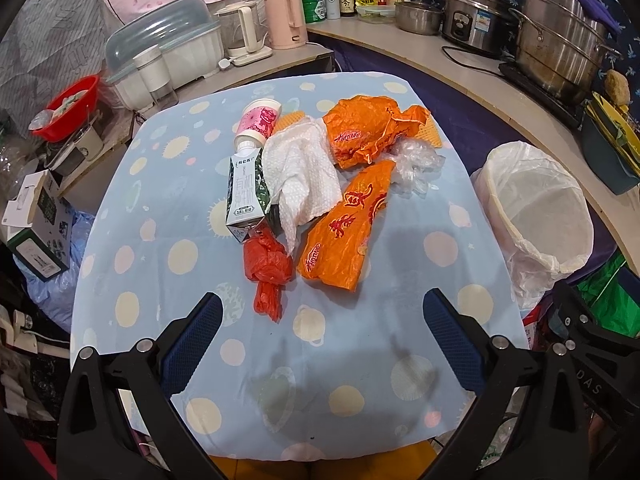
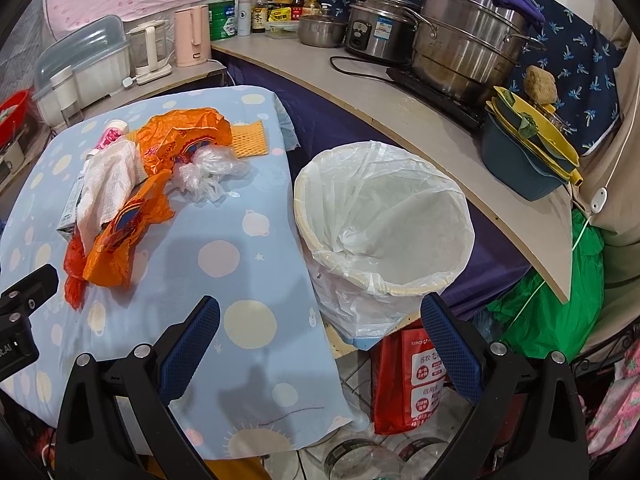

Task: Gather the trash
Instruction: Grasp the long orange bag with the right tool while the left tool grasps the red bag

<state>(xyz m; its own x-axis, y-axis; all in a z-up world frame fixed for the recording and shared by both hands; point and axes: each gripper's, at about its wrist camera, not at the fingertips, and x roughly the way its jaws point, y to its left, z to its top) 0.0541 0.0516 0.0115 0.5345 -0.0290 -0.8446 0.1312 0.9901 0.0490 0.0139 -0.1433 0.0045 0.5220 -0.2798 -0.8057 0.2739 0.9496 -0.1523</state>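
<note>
Trash lies heaped on the blue dotted tablecloth point(image 1: 192, 280): a milk carton point(image 1: 245, 196), a pink paper cup point(image 1: 258, 122), a white paper towel point(image 1: 304, 172), two orange plastic bags point(image 1: 344, 232) point(image 1: 364, 130), a knotted red bag point(image 1: 268, 270), a clear plastic wad point(image 1: 416, 166) and orange foam netting point(image 1: 434, 134). A bin lined with a white bag point(image 2: 384, 236) stands off the table's right edge. My left gripper point(image 1: 322, 312) hangs open just short of the red bag. My right gripper point(image 2: 320, 314) is open over the table's right edge, beside the bin, holding nothing.
A curved counter point(image 2: 400, 116) behind the bin carries steel pots point(image 2: 464, 36), a rice cooker point(image 2: 380, 28), stacked bowls point(image 2: 528, 152) and bottles. Kettles point(image 1: 282, 18) and a dish rack point(image 1: 164, 48) stand past the table. A red packet point(image 2: 412, 384) and green bag point(image 2: 560, 312) lie below.
</note>
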